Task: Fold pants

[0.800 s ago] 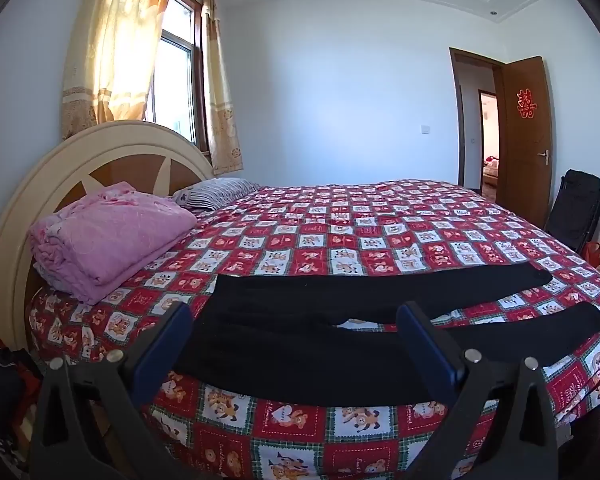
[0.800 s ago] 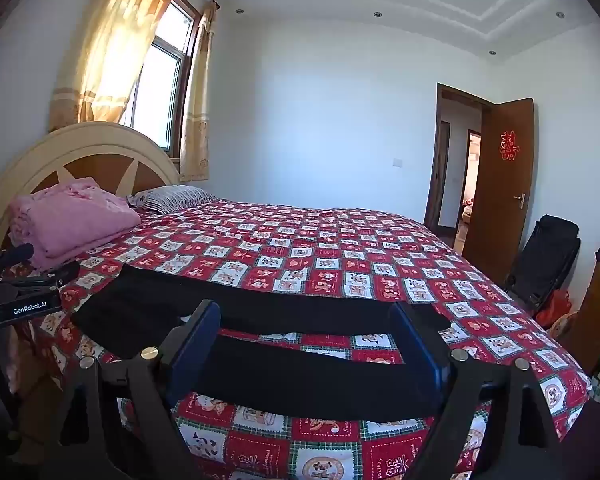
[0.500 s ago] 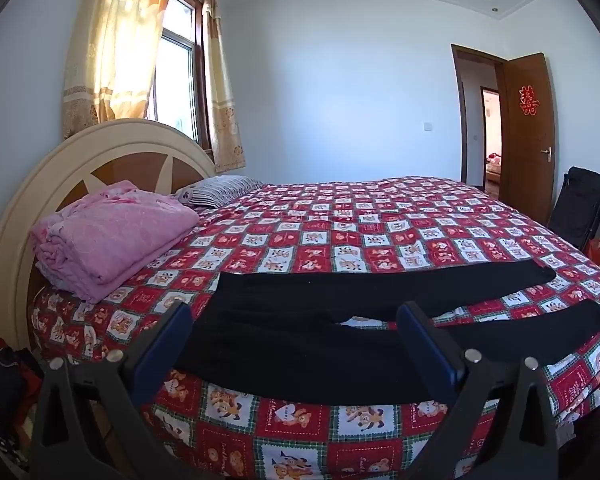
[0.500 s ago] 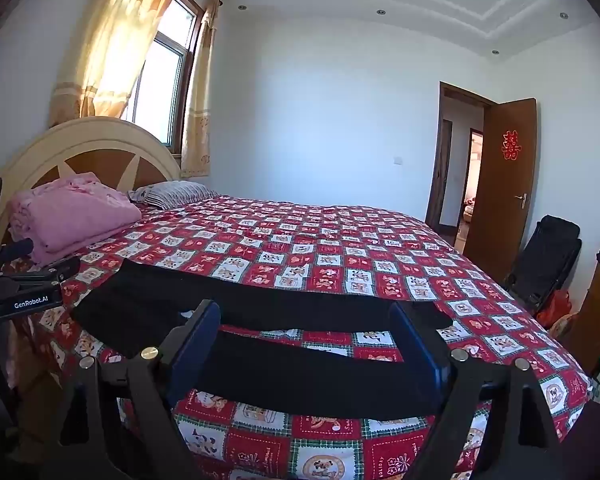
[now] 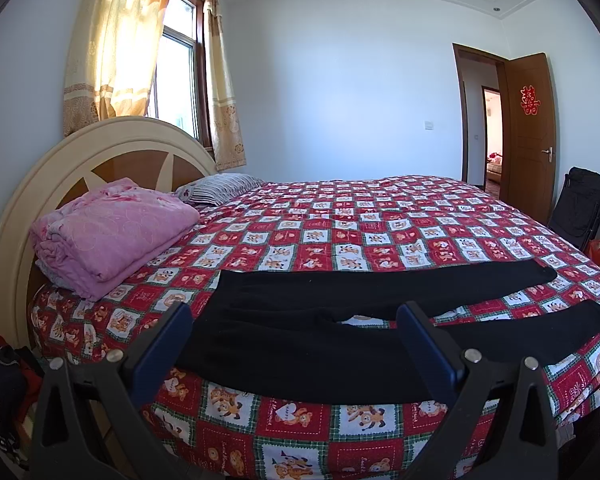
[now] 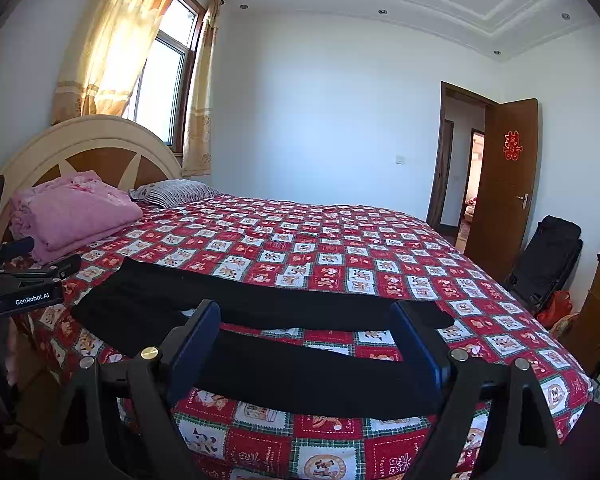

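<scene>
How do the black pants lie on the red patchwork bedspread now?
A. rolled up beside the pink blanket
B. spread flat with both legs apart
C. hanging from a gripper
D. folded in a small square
B: the black pants lie flat on the red patchwork bedspread, both legs stretched apart.

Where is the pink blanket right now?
The pink blanket sits folded at the left of both views, against the headboard beside the striped pillow, apart from the black pants.
</scene>
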`<state>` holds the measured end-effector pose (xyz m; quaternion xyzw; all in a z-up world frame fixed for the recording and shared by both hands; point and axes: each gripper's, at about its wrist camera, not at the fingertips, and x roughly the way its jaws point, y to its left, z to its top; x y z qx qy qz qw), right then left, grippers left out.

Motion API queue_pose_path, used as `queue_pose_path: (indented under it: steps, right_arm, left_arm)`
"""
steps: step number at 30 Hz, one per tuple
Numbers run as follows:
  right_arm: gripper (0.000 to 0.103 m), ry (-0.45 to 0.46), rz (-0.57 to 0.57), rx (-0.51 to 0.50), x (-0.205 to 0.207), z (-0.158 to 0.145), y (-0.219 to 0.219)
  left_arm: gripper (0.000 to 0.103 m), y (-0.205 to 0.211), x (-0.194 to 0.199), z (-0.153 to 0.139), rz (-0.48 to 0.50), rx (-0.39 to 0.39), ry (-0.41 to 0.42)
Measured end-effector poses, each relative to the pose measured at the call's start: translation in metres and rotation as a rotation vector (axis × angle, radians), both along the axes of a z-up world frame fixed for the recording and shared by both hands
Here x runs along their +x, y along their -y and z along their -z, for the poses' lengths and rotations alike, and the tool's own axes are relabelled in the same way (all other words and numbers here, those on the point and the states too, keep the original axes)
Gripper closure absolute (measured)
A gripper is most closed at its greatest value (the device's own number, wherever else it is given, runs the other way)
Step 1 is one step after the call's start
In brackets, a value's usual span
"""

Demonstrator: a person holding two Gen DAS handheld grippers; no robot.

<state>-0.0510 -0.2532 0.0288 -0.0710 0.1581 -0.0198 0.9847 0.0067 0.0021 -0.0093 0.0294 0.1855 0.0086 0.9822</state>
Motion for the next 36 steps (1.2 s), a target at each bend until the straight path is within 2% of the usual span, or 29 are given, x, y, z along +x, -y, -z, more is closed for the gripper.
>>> queue_pose_path:
  steps: [36]
  right_arm:
    - [0.016,-0.003,-0.003,-0.003,-0.0018,0.0018,-0.0018]
  left_arm:
    - [0.0,-0.0013,0.0012,0.0012,0.0,-0.003,-0.003]
